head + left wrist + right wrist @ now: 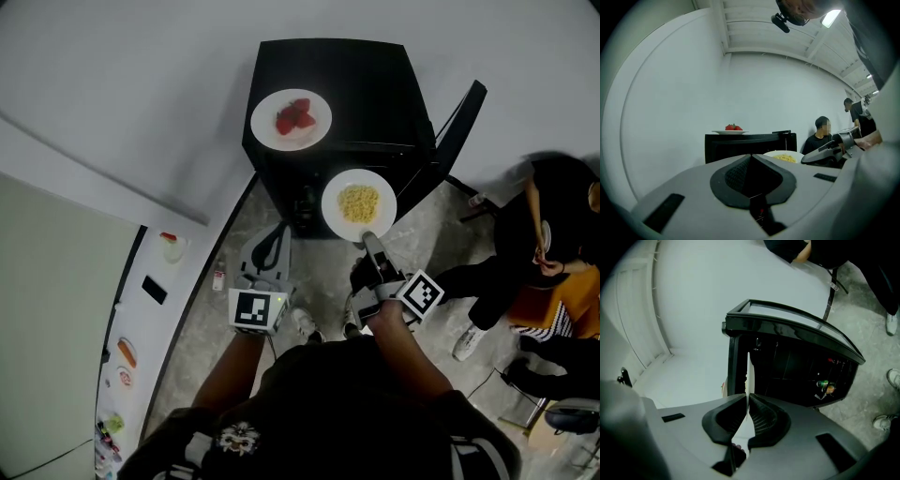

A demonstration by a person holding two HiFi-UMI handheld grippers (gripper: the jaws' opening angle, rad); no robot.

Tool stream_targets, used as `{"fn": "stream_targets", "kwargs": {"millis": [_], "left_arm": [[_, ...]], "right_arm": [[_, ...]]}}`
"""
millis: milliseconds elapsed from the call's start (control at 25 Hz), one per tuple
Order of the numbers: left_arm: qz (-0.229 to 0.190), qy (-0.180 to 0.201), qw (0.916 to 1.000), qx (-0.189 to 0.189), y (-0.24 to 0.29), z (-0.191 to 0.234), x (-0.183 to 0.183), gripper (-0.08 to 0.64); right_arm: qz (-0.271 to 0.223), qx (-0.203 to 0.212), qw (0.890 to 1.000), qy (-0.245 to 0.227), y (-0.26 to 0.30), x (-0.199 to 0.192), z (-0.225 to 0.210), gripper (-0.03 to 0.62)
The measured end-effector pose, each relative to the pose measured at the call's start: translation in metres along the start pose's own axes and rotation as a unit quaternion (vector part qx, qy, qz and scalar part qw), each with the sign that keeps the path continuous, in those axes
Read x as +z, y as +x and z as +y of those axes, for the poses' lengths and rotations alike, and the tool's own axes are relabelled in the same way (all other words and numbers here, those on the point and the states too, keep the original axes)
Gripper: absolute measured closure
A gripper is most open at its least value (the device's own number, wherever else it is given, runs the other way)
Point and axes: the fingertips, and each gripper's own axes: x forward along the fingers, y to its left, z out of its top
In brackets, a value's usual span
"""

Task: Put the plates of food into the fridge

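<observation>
Gripping the near rim of the noodle plate (380,217) in the clenched jaws of the right gripper (748,397), just in front of the open black fridge (375,94), above the floor. Resting on the fridge top, well apart: the strawberry plate (317,106). Hanging low at the left, jaws pressed together on nothing: the left gripper (751,157).

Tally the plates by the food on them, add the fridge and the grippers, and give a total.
White round plate of red strawberries: 1
White round plate of yellow noodles: 1
Black fridge: 1
Two-jaw grippers: 2, the left gripper and the right gripper
Total: 5
</observation>
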Motion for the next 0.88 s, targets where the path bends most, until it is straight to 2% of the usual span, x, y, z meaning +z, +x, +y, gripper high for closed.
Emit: {"fn": "stream_targets", "kwargs": {"millis": [400, 600, 880], "left_arm": [[0.016, -0.012, 0.9998, 0.004, 0.011, 0.006, -0.02, 0.537], [0.019, -0.013, 0.9997, 0.005, 0.015, 0.005, -0.022, 0.537], [0.026, -0.008, 0.9996, -0.003, 0.018, -0.001, -0.024, 0.537]], "right_arm": [[-0.037, -0.027, 0.999, 0.013, 0.043, 0.03, -0.055, 0.558], [-0.05, -0.035, 0.998, 0.0, 0.064, 0.045, -0.064, 0.558], [-0.075, -0.043, 0.996, 0.015, 0.09, 0.063, -0.082, 0.558]]}}
